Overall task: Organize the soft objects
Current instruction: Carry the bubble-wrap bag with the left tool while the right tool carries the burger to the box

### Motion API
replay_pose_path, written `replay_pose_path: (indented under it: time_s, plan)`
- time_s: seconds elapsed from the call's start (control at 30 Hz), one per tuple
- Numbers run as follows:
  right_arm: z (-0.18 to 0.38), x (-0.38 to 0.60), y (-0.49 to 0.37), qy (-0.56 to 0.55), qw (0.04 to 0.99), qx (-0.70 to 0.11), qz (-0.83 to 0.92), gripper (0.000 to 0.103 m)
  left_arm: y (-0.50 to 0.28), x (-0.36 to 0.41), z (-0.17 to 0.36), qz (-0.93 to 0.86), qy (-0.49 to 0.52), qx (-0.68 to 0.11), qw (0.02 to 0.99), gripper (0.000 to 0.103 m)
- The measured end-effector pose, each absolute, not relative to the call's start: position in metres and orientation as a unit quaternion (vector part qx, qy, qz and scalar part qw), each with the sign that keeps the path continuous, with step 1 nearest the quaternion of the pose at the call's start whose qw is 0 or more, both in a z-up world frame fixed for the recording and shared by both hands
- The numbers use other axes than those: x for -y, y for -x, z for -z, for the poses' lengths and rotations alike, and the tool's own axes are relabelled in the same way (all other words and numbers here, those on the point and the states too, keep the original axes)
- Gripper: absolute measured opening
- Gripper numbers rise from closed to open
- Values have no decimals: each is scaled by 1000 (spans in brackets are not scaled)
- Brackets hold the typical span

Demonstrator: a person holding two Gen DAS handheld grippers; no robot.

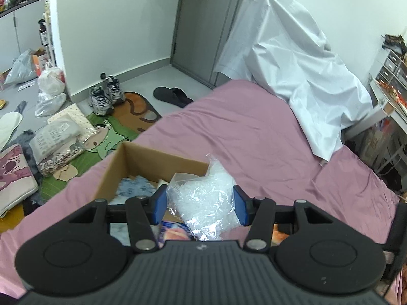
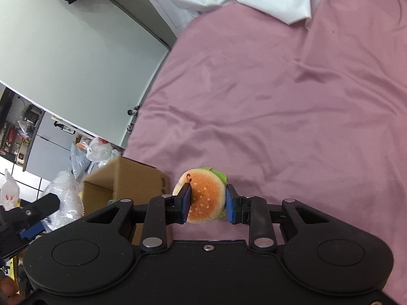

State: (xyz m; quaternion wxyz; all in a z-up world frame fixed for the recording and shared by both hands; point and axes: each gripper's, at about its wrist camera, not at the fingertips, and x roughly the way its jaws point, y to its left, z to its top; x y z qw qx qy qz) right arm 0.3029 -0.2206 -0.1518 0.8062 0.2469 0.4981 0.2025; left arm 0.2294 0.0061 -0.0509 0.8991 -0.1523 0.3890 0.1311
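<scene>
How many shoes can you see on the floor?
3. Two sneakers stand side by side by the white wall, at the edge of an orange mat. One black slipper lies alone near the grey door. Its partner may be hidden behind the bed.

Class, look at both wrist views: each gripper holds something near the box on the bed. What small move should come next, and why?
Probably ease the left gripper forward and down over the box, then let go. Its pads already pinch the clear bag, which hangs at the box's open near edge, so a short move should drop it inside. The right gripper can wait with its burger.
</scene>
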Motion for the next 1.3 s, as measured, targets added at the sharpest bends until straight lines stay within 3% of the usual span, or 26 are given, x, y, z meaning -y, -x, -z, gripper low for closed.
replay_pose_path:
  time_s: [0.57,1.07,1.3]
  plan:
    - [89,190,-276,-215,838,-439,-244,28,-187,-51,51,-138,171,-391,894,53]
    - [75,154,-266,-184,839,-426,-283,28,-184,-68,89,-133,185,-413,882,54]
    - [82,134,-268,-176,835,-430,-294,28,-181,-76,98,-119,199,-424,875,72]
